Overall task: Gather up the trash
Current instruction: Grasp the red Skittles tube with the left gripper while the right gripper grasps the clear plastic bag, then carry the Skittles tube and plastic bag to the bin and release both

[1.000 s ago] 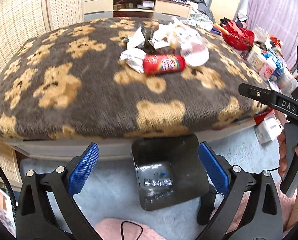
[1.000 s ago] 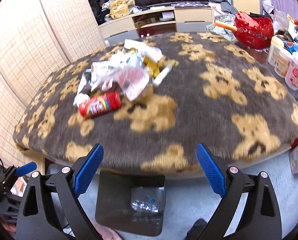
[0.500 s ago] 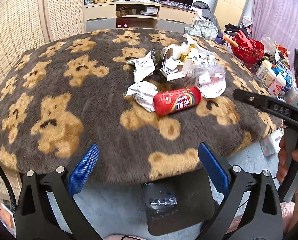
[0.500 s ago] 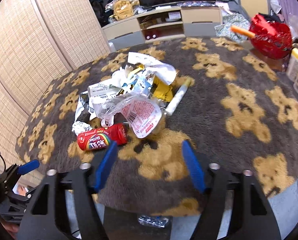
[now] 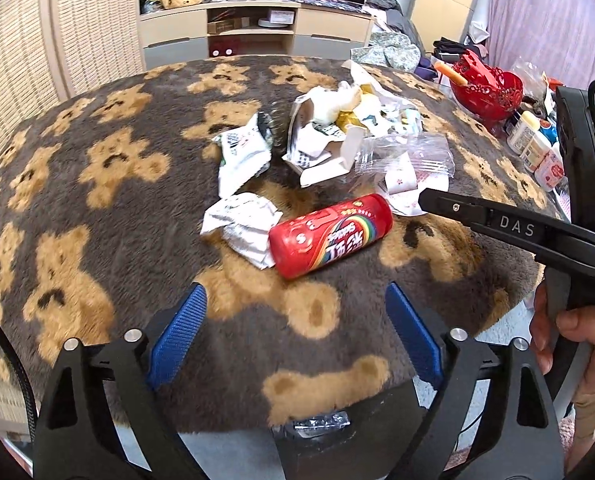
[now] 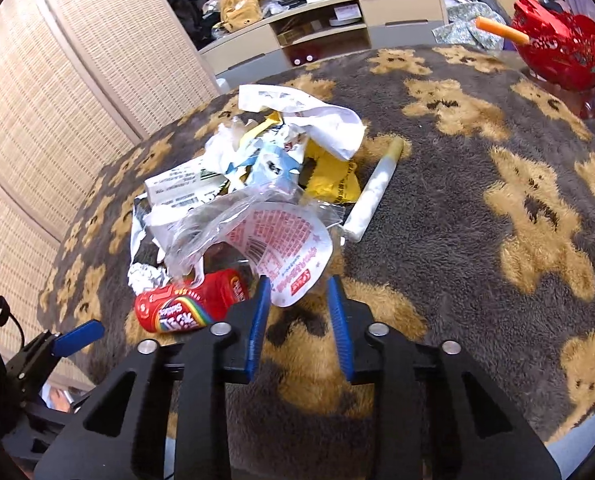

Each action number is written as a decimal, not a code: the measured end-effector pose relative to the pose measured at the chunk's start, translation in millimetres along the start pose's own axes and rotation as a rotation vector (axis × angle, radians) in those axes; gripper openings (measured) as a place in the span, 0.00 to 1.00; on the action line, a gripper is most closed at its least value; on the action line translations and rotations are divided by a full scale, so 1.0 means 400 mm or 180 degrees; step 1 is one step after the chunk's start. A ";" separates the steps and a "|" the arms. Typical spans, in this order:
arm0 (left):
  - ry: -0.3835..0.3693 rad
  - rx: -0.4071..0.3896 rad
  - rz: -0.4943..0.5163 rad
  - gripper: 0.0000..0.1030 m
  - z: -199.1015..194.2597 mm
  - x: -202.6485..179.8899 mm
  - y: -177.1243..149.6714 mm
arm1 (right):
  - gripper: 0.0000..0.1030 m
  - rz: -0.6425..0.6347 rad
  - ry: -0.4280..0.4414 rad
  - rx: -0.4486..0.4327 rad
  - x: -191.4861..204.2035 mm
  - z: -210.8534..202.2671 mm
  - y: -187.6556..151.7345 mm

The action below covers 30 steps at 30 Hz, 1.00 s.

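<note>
On a table draped in a bear-patterned blanket (image 5: 109, 240), a heap of wrappers (image 6: 257, 176) lay beside a red candy tube (image 5: 329, 236) as two hand-held grippers closed in. The right gripper (image 6: 299, 292), its blue pads narrowed but apart and holding nothing, hovered at the near edge of a clear plastic wrapper with pink print (image 6: 285, 252), whose rim sat between the pad tips. The left gripper (image 5: 295, 304) hung wide open just short of the tube. A clean pickup would likely mean pinching the wrapper's printed edge rather than its loose film, and lifting slowly so neighbouring scraps did not trail along. A white stick-shaped packet (image 6: 371, 192) lay just beside the heap. Only a sliver of a dark bin (image 5: 337, 428) with something shiny inside showed below the table edge; what lay under the heap could not be made out.
</note>
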State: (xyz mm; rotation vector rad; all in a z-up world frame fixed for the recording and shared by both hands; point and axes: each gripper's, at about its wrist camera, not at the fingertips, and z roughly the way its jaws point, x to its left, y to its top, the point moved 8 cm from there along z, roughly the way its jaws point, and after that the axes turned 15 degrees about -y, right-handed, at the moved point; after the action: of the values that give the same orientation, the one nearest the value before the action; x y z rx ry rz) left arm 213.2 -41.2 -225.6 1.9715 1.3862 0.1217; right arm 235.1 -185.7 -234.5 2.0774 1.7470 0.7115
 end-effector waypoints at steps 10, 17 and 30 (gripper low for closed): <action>-0.0020 -0.0041 0.0197 0.79 0.048 -0.015 0.057 | 0.06 0.0054 0.0040 -0.0072 -0.006 -0.009 0.021; -0.0029 0.0028 0.0303 0.79 0.096 -0.016 0.091 | 0.02 0.0107 -0.0054 -0.0124 -0.043 -0.015 0.038; -0.0185 0.0382 0.0444 0.36 0.157 -0.070 0.024 | 0.02 0.0112 -0.0108 -0.0184 -0.068 -0.042 0.042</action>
State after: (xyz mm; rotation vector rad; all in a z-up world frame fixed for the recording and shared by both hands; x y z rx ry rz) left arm 237.5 -97.7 -257.8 2.1538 1.2439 0.0457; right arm 235.8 -216.5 -216.1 2.0742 1.6562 0.7237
